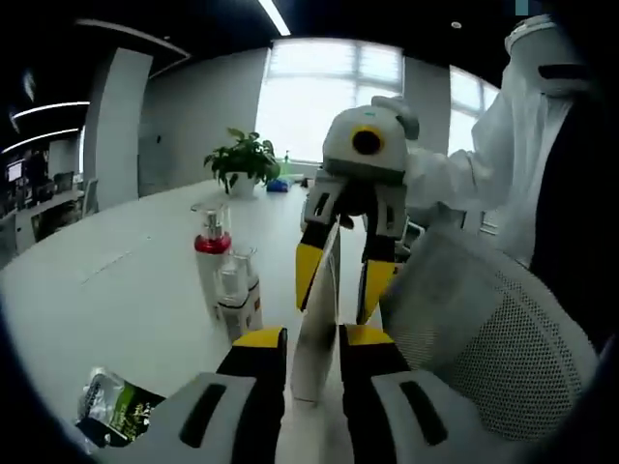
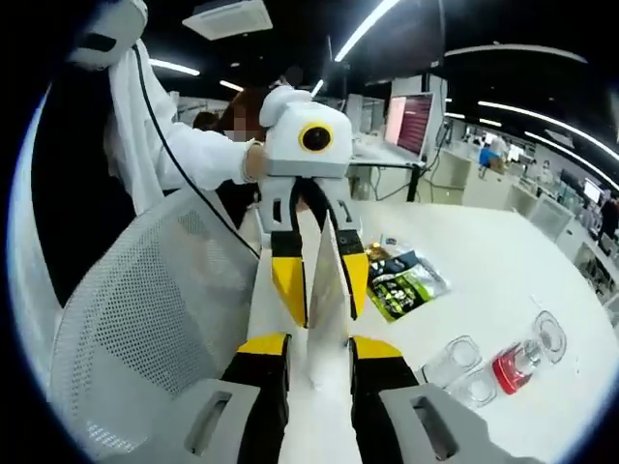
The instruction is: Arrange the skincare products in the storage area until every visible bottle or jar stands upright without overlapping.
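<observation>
You hold one white tube [image 1: 317, 329] with both grippers at the same time, above the edge of the white table [image 1: 126, 280], next to a mesh chair back [image 1: 484, 329]. The left gripper [image 1: 311, 340] is clenched on one end of the tube, and the right gripper [image 1: 344, 278] grasps the other end, facing the first one. In the right gripper view the same tube [image 2: 324, 300] runs from the right gripper [image 2: 319, 346] up to the left gripper [image 2: 319, 280].

To do this step well, I think you should let one gripper release first, so the tube does not twist, then set it down on its flat end near the red-capped pump bottle [image 1: 213, 253] and the clear bottle [image 1: 236, 290], which stand just beside each other. Leave a gap so nothing overlaps. The green sachet [image 1: 114, 410] lies flat, apart from them.

Your hands point toward each other, and a white sleeve [image 1: 455, 179] reaches in behind the right gripper
</observation>
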The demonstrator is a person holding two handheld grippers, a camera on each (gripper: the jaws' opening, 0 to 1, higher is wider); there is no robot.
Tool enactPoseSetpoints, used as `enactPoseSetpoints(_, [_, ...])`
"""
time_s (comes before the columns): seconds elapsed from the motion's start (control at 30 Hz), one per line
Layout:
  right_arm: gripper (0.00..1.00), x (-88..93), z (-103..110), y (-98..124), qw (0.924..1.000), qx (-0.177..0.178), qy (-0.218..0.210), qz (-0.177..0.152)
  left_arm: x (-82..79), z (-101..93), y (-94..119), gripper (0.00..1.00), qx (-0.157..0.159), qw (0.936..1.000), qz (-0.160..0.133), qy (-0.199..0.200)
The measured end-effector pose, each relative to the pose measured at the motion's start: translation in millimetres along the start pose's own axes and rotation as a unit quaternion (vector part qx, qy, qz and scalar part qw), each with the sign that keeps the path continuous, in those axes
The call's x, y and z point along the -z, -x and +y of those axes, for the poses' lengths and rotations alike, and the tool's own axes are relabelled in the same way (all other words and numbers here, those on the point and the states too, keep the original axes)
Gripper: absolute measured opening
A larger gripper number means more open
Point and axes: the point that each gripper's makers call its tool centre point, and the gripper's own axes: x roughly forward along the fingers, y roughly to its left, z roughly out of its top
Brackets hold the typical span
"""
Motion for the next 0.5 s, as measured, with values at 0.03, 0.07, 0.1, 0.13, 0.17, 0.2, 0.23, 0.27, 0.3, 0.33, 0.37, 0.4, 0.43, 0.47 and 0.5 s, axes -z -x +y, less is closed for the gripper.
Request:
enactPoseSetpoints(0.03, [0.16, -2.6, -1, 4, 1.0, -0.002, 0.002, 0.005, 2.8, 0.0, -1, 0.18, 0.001, 1.0, 0.006, -0.002])
enactPoseSetpoints(0.07, [0.16, -4.6, -3, 7, 0.9999, 0.001, 0.005, 0.009, 6.4, -0.3, -4, 0.18, 0.001, 0.9999, 0.013, -0.003])
enactPoseSetpoints(0.1, [0.17, -7.9, -6, 11, 0.9997, 0.006, 0.011, 0.02, 8.4, -0.8, -5, 0.19, 0.002, 0.9998, 0.017, -0.004])
enactPoseSetpoints(0.13, [0.17, -10.0, -10, 14, 0.9994, 0.012, 0.016, 0.029, 11.6, -0.7, -7, 0.19, 0.005, 0.9997, 0.022, -0.003])
enactPoseSetpoints(0.17, [0.16, -13.8, -14, 16, 0.9991, 0.017, 0.024, 0.03, 13.5, -0.5, -9, 0.19, 0.006, 0.9997, 0.025, -0.003])
enactPoseSetpoints(0.2, [0.15, -19.3, -20, 18, 0.9991, 0.018, 0.022, 0.031, 15.1, -0.7, -10, 0.18, 0.007, 0.9996, 0.027, -0.003])
enactPoseSetpoints(0.23, [0.15, -23.1, -21, 20, 0.999, 0.017, 0.023, 0.034, 17.0, -1.4, -12, 0.18, 0.009, 0.9995, 0.032, -0.005])
enactPoseSetpoints(0.27, [0.15, -28.4, -23, 23, 0.9985, 0.017, 0.027, 0.046, 18.2, -1.8, -13, 0.19, 0.01, 0.9994, 0.034, -0.004])
enactPoseSetpoints(0.3, [0.15, -30.4, -24, 25, 0.9974, 0.016, 0.041, 0.057, 18.7, -3.2, -14, 0.19, 0.012, 0.9993, 0.035, 0.002])
enactPoseSetpoints(0.33, [0.15, -32.0, -24, 26, 0.9965, 0.013, 0.047, 0.067, 18.7, -3.8, -15, 0.19, 0.014, 0.9993, 0.034, 0.003])
enactPoseSetpoints(0.37, [0.15, -35.1, -22, 25, 0.9952, 0.004, 0.053, 0.082, 19.3, -2.8, -15, 0.19, 0.012, 0.9994, 0.033, 0.003])
enactPoseSetpoints(0.4, [0.15, -38.8, -18, 25, 0.9941, -0.012, 0.054, 0.093, 20.3, -2.1, -16, 0.19, 0.01, 0.9993, 0.035, 0.002])
enactPoseSetpoints(0.43, [0.15, -40.4, -15, 25, 0.9937, -0.021, 0.053, 0.097, 22.0, -1.3, -16, 0.19, 0.008, 0.9992, 0.038, 0.0])
enactPoseSetpoints(0.47, [0.16, -42.3, -11, 26, 0.9914, -0.038, 0.052, 0.114, 22.7, -1.4, -17, 0.19, 0.007, 0.9992, 0.04, -0.001])
enactPoseSetpoints(0.5, [0.16, -43.9, -10, 27, 0.9896, -0.042, 0.057, 0.125, 23.9, -1.4, -18, 0.19, 0.006, 0.9991, 0.042, -0.001])
